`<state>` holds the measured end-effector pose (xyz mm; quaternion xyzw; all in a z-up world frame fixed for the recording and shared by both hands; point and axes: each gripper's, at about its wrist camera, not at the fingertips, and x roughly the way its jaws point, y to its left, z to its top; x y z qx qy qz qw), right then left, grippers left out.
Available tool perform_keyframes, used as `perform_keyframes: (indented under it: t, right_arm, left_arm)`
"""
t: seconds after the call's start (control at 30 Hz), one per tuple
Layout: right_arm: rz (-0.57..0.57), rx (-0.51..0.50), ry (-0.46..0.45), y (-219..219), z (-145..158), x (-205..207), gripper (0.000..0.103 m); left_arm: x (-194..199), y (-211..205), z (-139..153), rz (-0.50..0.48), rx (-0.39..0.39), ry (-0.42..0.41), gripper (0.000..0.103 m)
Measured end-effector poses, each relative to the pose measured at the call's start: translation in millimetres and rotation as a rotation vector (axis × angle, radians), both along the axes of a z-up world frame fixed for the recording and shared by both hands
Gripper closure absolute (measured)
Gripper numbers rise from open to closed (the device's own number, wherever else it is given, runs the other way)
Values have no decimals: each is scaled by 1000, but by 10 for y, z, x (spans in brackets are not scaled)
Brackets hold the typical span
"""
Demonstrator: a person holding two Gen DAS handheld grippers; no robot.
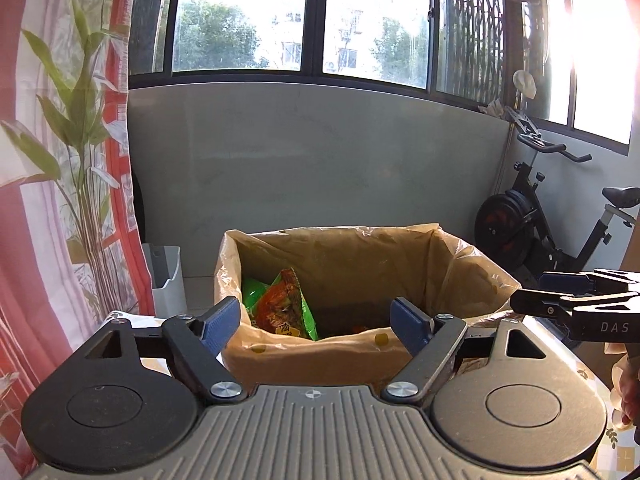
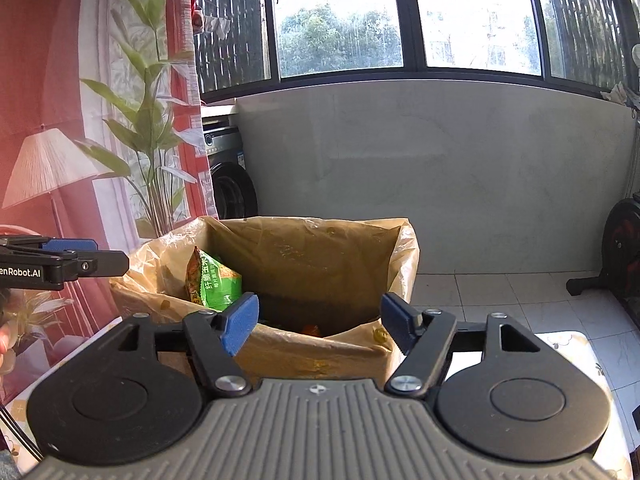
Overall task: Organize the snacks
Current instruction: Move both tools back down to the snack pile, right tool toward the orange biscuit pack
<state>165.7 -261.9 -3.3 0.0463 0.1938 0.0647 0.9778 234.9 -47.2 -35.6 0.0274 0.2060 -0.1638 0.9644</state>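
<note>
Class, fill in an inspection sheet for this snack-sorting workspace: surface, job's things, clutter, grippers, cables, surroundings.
Surface: table with a light patterned cloth.
Job's things: bag-lined cardboard box, open top; green snack packet standing at its left side.
Clutter: nothing seen.
Grippers: left gripper open, empty, before the box; right gripper open, empty, beside it.
Cables: nothing seen.
Surroundings: windows, red curtain, plant, exercise bike, washing machine.
</note>
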Motion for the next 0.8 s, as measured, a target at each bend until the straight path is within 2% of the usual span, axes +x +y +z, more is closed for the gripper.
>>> perform_keyframes:
  t: [0.3, 0.5, 0.63, 0.8]
  right_arm:
    - [-2, 31, 5, 143, -94, -331, 23]
    - [-3, 18, 24, 270, -309, -513, 22]
    - [-14, 11, 59, 322, -522, -635, 22]
    - [-10, 9, 146, 403, -804, -787, 22]
  left_arm:
    - [-294, 229, -155, 57, -19, 26, 17]
    - [-490, 361, -316, 109, -16, 44, 15]
    - [-641, 470, -471, 138, -14, 60, 11]
    - [-762, 613, -702, 179, -28, 110, 6]
